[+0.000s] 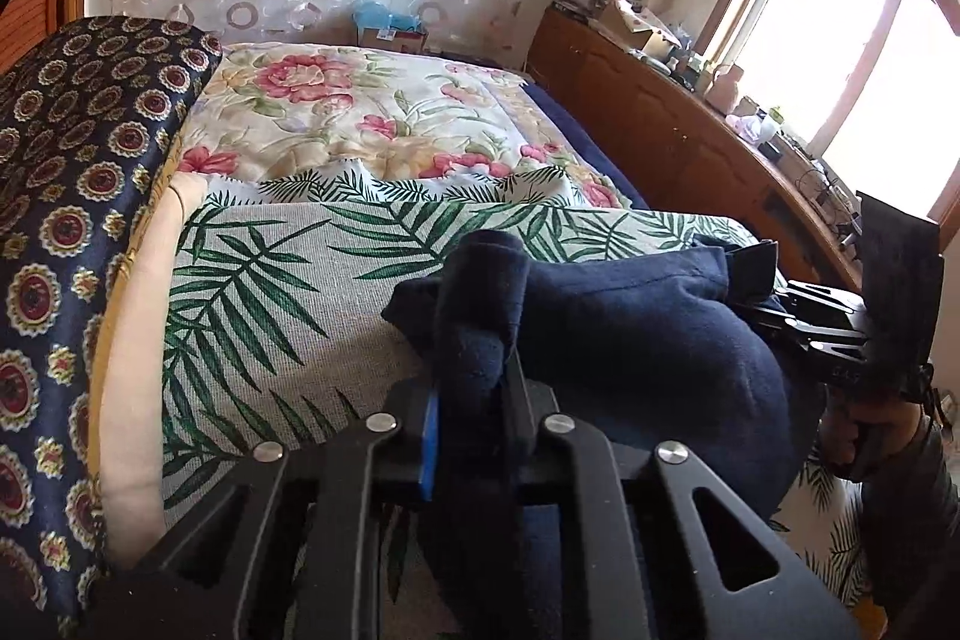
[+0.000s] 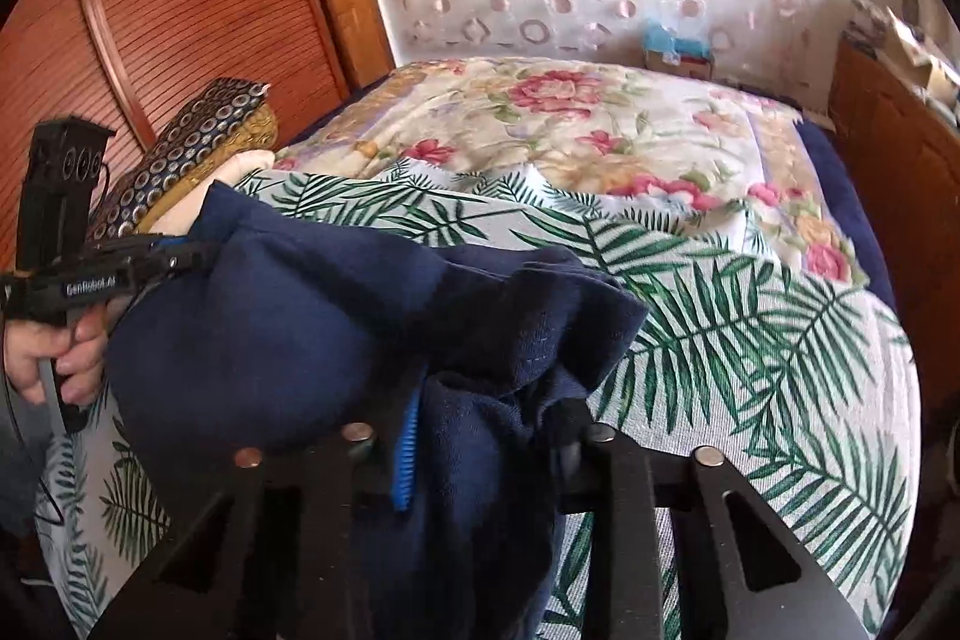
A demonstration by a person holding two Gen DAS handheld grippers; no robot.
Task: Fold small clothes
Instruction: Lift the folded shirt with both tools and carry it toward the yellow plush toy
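Navy garment [image 1: 630, 328] hangs between the two tongs: the left tongs [image 1: 474, 370] are clamped on one bunched edge, the right tongs [image 2: 480, 436] on the other (both equally near). Its long axis runs across from one to the other, above the palm-leaf cloth [image 1: 288, 280].

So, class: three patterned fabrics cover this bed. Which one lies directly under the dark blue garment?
The palm-leaf cloth, white with green fronds. The pink-flowered quilt lies farther back, and the navy medallion pillow sits off to the side.
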